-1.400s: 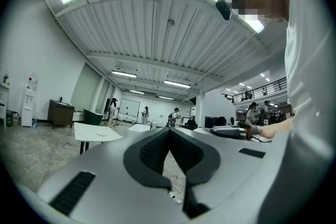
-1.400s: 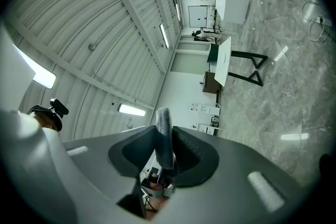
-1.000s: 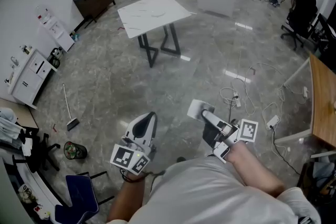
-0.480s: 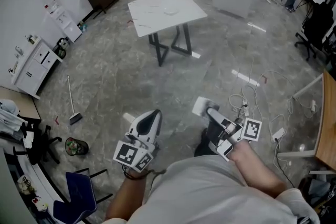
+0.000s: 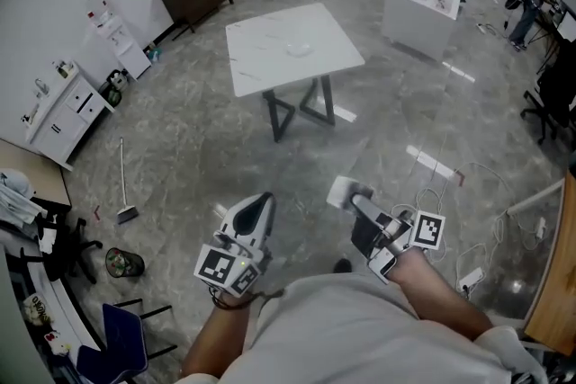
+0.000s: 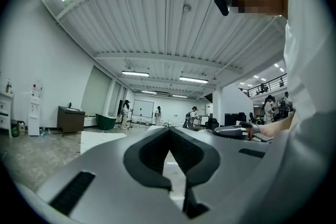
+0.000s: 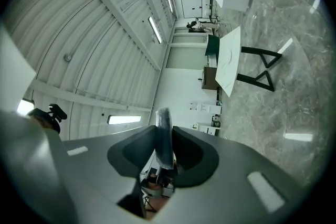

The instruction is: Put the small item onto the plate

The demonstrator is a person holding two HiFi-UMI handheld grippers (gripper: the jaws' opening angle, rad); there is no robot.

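GRIP: you are clamping the small item in the right gripper; the left gripper is sitting closed, empty | RISK: the thin item could be slipping out if you are jolting it en route to the plate, well apart.

The small item is thin and flat, in a shiny wrap. It stands on its edge, pinched in my right claw, and it sticks out past the tips. The plate is round and pale. It lies flat on the white worktop, well apart from the small item.
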